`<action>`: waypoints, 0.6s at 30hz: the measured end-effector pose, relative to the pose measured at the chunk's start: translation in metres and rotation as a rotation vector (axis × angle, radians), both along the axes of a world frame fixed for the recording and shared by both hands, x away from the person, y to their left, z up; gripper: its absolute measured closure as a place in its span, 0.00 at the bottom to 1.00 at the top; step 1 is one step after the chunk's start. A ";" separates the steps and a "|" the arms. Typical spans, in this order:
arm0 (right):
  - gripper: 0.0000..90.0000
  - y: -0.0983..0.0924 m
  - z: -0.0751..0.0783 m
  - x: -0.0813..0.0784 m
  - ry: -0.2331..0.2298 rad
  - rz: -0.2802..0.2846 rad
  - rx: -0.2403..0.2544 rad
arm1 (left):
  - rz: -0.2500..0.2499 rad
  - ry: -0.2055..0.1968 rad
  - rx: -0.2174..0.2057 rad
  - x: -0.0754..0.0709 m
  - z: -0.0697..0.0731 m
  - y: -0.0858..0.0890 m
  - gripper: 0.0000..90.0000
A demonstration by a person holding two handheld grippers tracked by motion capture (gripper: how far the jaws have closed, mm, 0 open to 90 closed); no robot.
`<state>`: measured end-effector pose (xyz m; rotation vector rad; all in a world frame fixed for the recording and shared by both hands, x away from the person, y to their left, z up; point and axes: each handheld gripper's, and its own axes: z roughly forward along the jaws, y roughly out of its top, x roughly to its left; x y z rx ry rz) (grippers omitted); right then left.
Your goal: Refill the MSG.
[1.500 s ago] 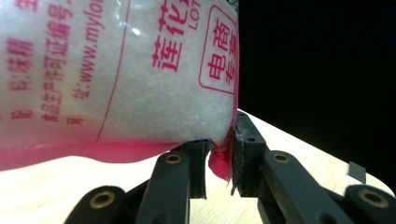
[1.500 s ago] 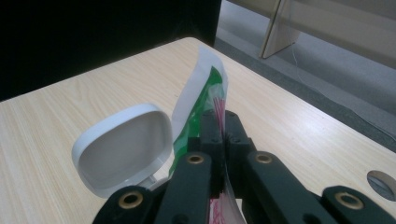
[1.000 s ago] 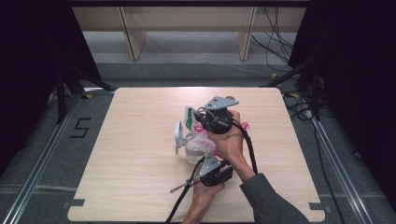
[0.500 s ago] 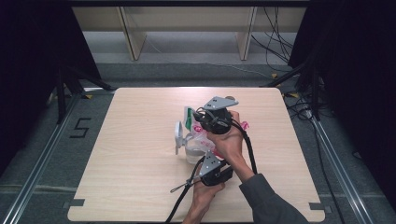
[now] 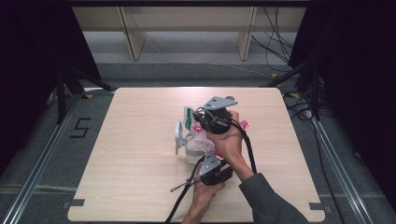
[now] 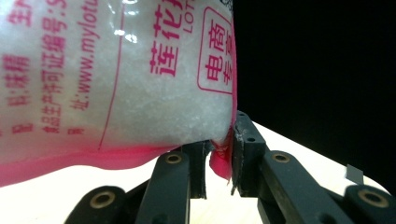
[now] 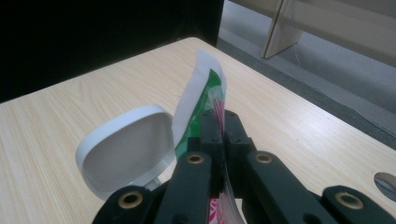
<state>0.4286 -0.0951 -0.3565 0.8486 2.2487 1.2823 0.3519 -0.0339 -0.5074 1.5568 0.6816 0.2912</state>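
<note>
At mid-bench, slightly right of centre: a clear plastic bag (image 6: 116,84) of white granules, printed in pink lettering, held up off the wood between two claws; beneath and beside it in the high view, a pale round container (image 5: 194,150) standing on the bench, its white hinged lid (image 7: 126,149) raised open at the left; bag's green-and-white top flap (image 7: 201,100) standing upright just beside that lid. Left claw (image 6: 219,161) closed on the bag's pink bottom corner, seam pinched between both black jaws, granules bulging above; seen from the high view near the bench's front edge, gripped in the person's left hand (image 5: 201,193), cable trailing toward the front. Right claw (image 7: 222,128) clamped on the bag's upper edge, jaws pressed together over the film, pointing out toward the far corner of the bench; seen from above in the person's right hand (image 5: 229,140), grey three-cornered plate on top, forearm in a dark sleeve (image 5: 268,200) crossing in from the lower right. Underneath, a light wooden bench (image 5: 140,158); beyond its far edge, grey floor (image 5: 196,51), pale shelf uprights and loose cables; dark curtains at both sides; a "5" marked on the floor at the left.
</note>
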 end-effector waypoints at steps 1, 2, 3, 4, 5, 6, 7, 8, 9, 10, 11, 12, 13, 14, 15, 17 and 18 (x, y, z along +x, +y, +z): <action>1.00 0.001 -0.001 0.000 -0.011 -0.003 0.008 | 0.000 -0.001 -0.003 0.000 0.000 0.000 0.86; 1.00 0.002 0.000 0.000 -0.009 -0.002 0.003 | 0.010 0.009 0.018 -0.001 0.002 0.000 0.86; 1.00 0.001 0.002 -0.001 0.005 0.005 -0.004 | -0.002 -0.001 -0.004 0.001 0.001 0.000 0.86; 1.00 0.000 0.002 0.000 -0.012 0.004 0.003 | -0.002 0.000 0.000 0.001 0.001 0.000 0.86; 1.00 -0.001 0.001 0.001 -0.027 0.008 -0.001 | -0.003 0.002 0.008 0.001 0.001 0.000 0.86; 1.00 0.000 0.000 0.000 -0.003 -0.002 0.002 | -0.003 0.005 0.028 0.000 0.002 0.000 0.86; 1.00 0.000 0.000 0.000 0.000 0.002 -0.009 | -0.011 -0.003 0.011 0.001 0.001 0.000 0.86; 1.00 0.001 0.000 0.001 -0.006 -0.003 -0.004 | 0.001 0.004 0.027 0.001 0.002 0.001 0.86; 1.00 0.000 0.000 0.001 -0.005 0.009 -0.004 | 0.002 0.005 0.026 0.001 0.002 0.001 0.86; 1.00 0.000 0.001 0.001 -0.006 0.005 0.011 | 0.001 0.006 0.025 0.001 0.002 0.001 0.86; 1.00 0.000 0.001 0.001 -0.012 0.006 0.014 | 0.000 0.005 0.025 0.001 0.002 0.001 0.86; 1.00 0.000 0.001 0.001 -0.011 0.014 0.000 | -0.002 0.002 0.027 0.001 0.002 0.001 0.86; 1.00 0.002 0.000 0.000 -0.006 0.002 -0.006 | -0.017 -0.011 0.011 0.002 0.001 0.000 0.86; 1.00 0.003 0.000 -0.001 0.003 0.006 -0.013 | -0.004 0.000 -0.019 0.001 0.002 -0.002 0.86; 1.00 0.002 0.001 0.000 -0.018 0.021 -0.019 | -0.004 -0.001 0.031 0.001 0.003 0.002 0.86; 1.00 0.002 0.002 -0.002 -0.001 0.007 0.011 | -0.006 0.000 0.028 0.001 0.003 0.002 0.86; 1.00 0.002 0.000 -0.002 -0.020 0.005 0.008 | 0.000 0.004 -0.036 0.001 0.002 -0.003 0.86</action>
